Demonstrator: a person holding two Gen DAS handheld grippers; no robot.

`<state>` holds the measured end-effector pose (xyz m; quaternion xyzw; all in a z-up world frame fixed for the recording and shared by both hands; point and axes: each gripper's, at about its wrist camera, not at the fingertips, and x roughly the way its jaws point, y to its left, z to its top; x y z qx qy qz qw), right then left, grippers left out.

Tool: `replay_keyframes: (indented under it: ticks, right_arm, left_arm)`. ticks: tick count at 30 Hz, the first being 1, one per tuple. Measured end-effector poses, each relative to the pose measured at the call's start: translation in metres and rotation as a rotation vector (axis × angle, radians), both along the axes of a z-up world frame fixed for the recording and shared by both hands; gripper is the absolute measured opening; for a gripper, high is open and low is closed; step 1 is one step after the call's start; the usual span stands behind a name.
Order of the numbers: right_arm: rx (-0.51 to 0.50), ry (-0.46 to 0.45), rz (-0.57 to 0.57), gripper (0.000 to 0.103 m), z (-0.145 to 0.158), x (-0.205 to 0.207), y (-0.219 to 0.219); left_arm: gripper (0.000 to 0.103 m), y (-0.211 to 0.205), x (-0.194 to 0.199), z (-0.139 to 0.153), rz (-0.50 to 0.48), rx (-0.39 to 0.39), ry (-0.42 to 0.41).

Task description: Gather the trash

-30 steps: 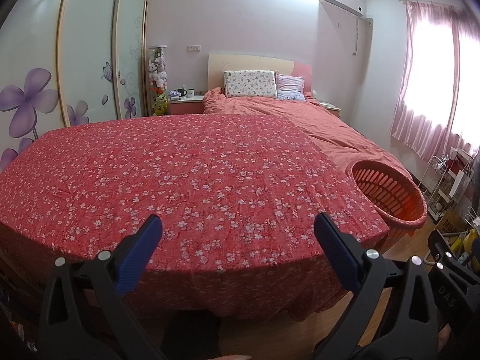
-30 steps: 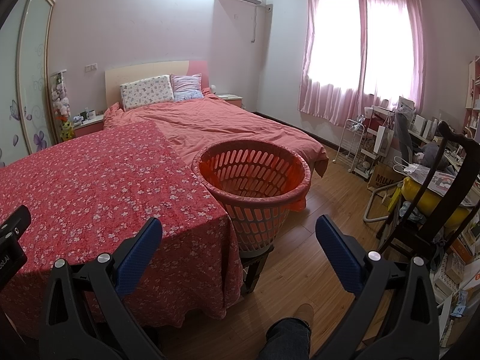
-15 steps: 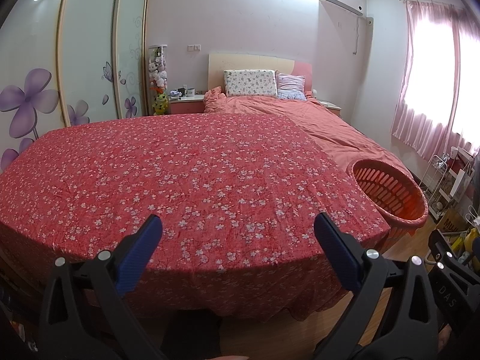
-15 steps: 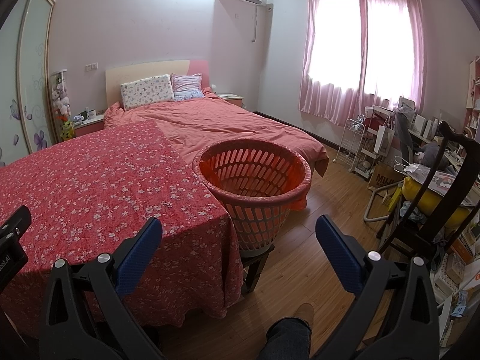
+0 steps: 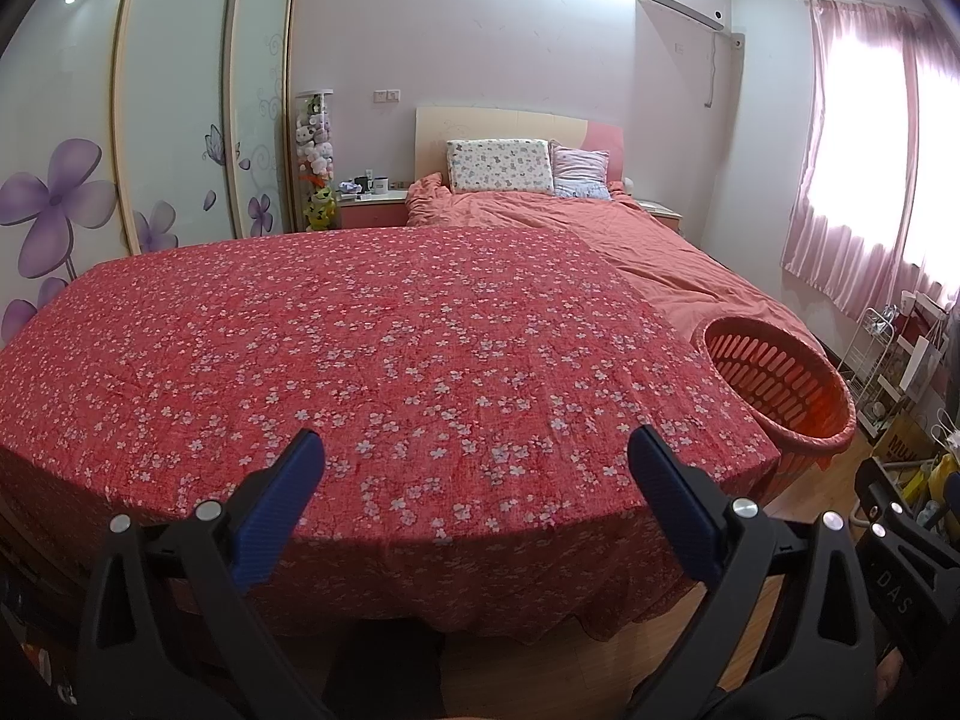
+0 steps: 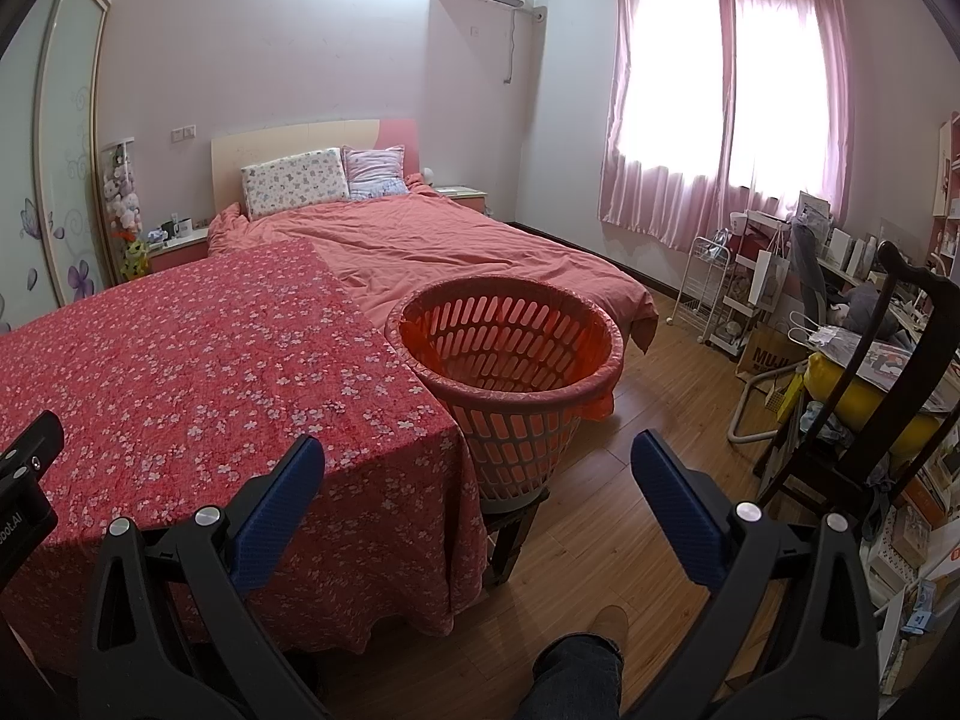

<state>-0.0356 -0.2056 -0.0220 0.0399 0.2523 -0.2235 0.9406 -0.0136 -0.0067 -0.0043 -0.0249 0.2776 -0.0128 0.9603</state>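
Basket (image 6: 510,354) touching tablecloth (image 6: 198,360) edge, floor (image 6: 654,480) beside.

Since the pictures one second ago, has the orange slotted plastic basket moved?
No. The orange slotted plastic basket stands at the same corner of the red flowered tablecloth, on its dark stool; only the camera drifted slightly.

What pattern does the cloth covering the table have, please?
Red cloth with small white flowers, clearest in the left wrist view.
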Motion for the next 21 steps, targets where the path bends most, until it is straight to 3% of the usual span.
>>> replay_keyframes:
  ticks: [21]
  right_arm:
    - [0.001,0.001,0.000,0.101,0.0002,0.0002,-0.0005]
  left_arm:
    - [0.099,0.0016,-0.0003,0.0005,0.000,0.016,0.003]
